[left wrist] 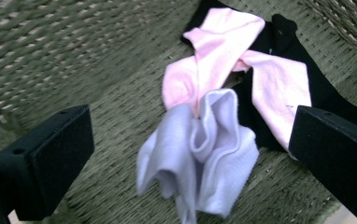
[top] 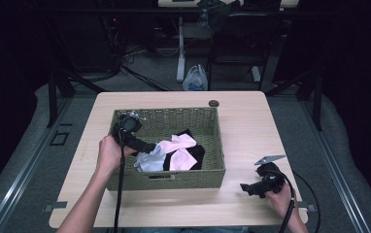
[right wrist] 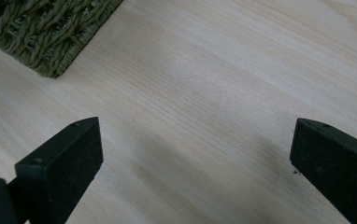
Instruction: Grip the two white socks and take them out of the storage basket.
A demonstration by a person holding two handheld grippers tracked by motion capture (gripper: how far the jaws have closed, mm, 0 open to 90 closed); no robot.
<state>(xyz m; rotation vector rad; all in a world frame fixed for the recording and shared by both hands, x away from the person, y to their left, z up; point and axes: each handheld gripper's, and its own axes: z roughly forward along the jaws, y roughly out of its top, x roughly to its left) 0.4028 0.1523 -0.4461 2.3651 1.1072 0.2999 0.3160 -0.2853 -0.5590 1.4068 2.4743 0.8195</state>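
1. Nearest the high camera we saw our two forearms, one at each end of the basket's (top: 166, 179) front wall.
2. We held the right gripper (top: 249, 188) over the bare table (top: 242, 121), just off the basket's front right corner, pointing toward that corner.
3. Its jaws stood wide apart with nothing between them; in the right gripper view we saw only wood grain between them and the basket's woven corner (right wrist: 41, 32) at the upper left.
4. We held the left gripper (top: 149, 147) inside the basket, reaching in from its left wall toward the socks.
5. Its jaws were also spread wide and clamped on nothing; in the left gripper view they framed the white sock (left wrist: 204, 158) without touching it.
6. We found the white sock crumpled on the basket's floor, right of its middle and toward the front wall (top: 149, 160).
7. We saw the pink socks (left wrist: 242, 70) just behind the white one, touching it, crossed over each other.
8. We saw the black socks (left wrist: 326, 93) lying flat under the pink pair, toward the basket's right wall.
9. We noted a white bag (top: 194, 79) on the floor well beyond the basket's far wall.
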